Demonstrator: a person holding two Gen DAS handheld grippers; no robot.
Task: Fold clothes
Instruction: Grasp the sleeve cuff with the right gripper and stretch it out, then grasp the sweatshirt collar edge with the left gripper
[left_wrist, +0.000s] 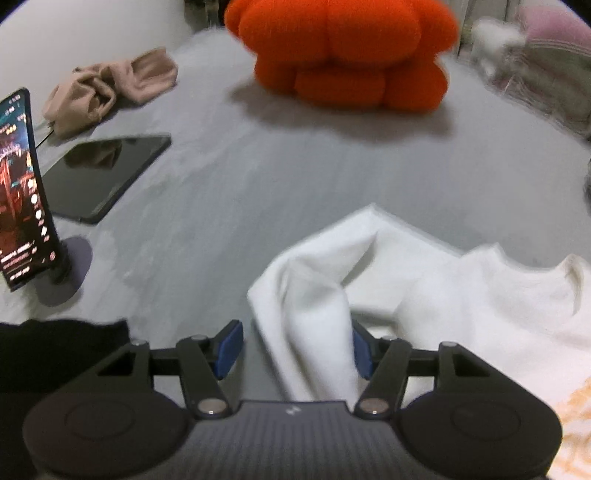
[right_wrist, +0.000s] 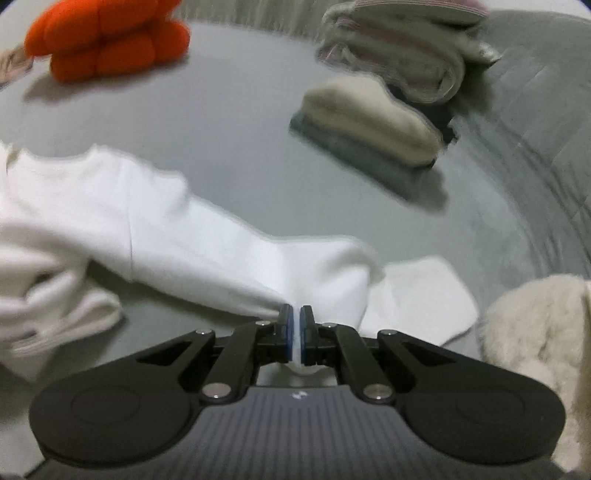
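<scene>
Fingers (right_wrist: 308, 325) pinch white sweater (right_wrist: 155, 229) on grey bed (right_wrist: 240, 122).

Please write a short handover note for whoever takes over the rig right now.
Right gripper: shut on the white top, pinching its sleeve.
Left gripper: open, the other sleeve between its pads, not pinched.
The top lies spread on the grey surface, unfolded.
Done: a folded stack sits beyond it.
Left: close the left gripper, fold both sleeves in, fold the body. The tan garment by the tablet is still crumpled.
</scene>
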